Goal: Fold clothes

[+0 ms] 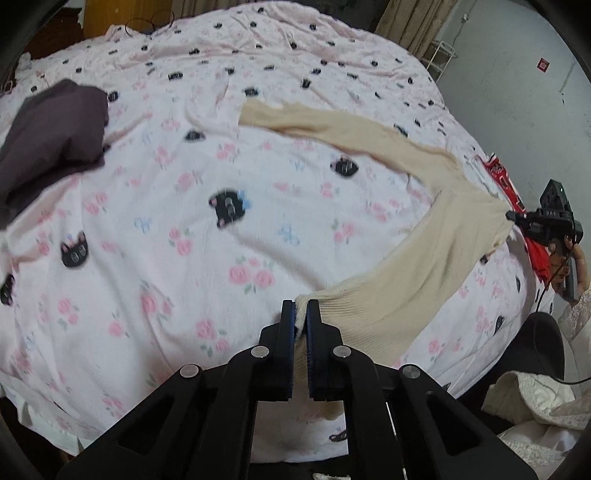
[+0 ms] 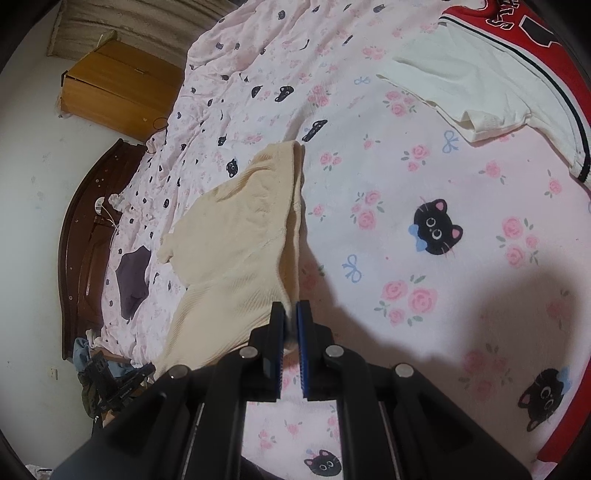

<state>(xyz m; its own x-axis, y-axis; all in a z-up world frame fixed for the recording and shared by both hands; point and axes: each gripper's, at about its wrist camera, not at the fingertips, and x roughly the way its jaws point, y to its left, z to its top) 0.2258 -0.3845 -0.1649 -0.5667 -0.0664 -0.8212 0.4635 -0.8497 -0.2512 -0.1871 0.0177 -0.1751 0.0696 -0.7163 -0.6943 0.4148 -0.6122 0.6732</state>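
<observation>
We are in a home bedroom. A wide bed fills both views, spread with a pink sheet point(image 1: 192, 236) printed with roses, bows and black cat faces. A dark wooden headboard point(image 2: 79, 236) stands against a pale, scuffed wall point(image 2: 33, 206). An orange-brown wooden cabinet point(image 2: 122, 86) sits in the corner. Tan curtains point(image 1: 410, 22) hang beyond the bed. Clothes lie loose on the sheet.
</observation>
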